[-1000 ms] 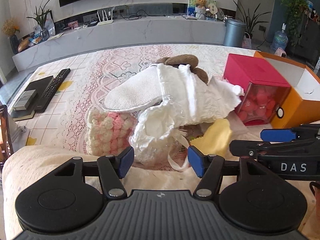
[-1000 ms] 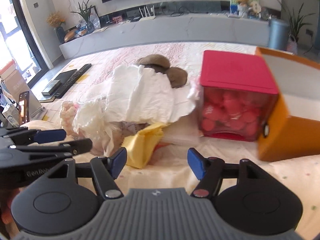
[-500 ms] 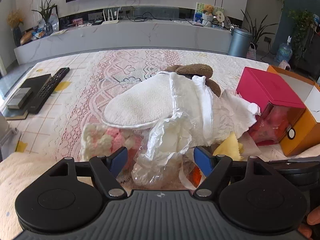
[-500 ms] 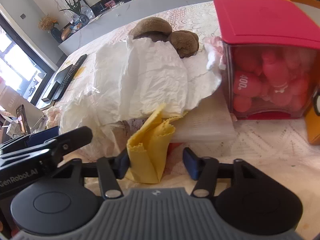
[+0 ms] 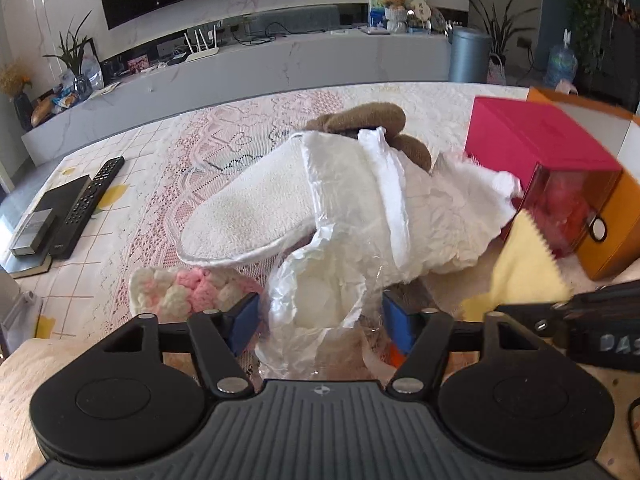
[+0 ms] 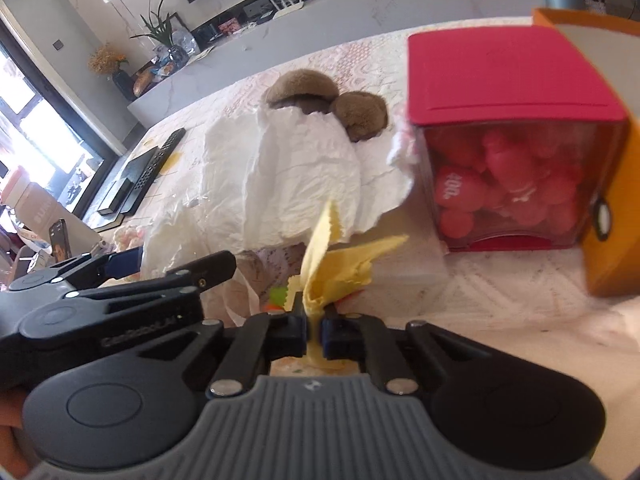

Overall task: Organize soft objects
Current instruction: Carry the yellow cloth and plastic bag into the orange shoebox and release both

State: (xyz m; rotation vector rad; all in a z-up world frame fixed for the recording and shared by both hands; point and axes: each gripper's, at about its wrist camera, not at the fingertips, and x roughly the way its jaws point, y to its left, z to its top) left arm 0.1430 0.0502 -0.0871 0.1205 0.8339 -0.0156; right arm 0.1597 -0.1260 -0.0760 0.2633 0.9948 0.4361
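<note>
The right gripper [image 6: 314, 326], open half a second ago, is now pinching the yellow cloth [image 6: 336, 268] rising ahead of it, suggesting lifting begins, while the left gripper [image 5: 320, 316] is hovering open around the clear bag [image 5: 316, 300].

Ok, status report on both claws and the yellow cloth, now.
Right claw shut on yellow cloth. Left claw open, straddling clear plastic bag. White paper heaped just beyond.

Yellow cloth [image 6: 340, 264] w/ zigzag edge. White towel [image 5: 248, 212]; pink & white knit [image 5: 192, 292]; brown plush [image 5: 372, 120]. Red-lidded clear box [image 6: 508, 120] w/ red balls. Orange box [image 5: 616, 236]. Pink lace tablecloth [image 5: 224, 152]. Black grippers, blue pads [image 5: 396, 316].
</note>
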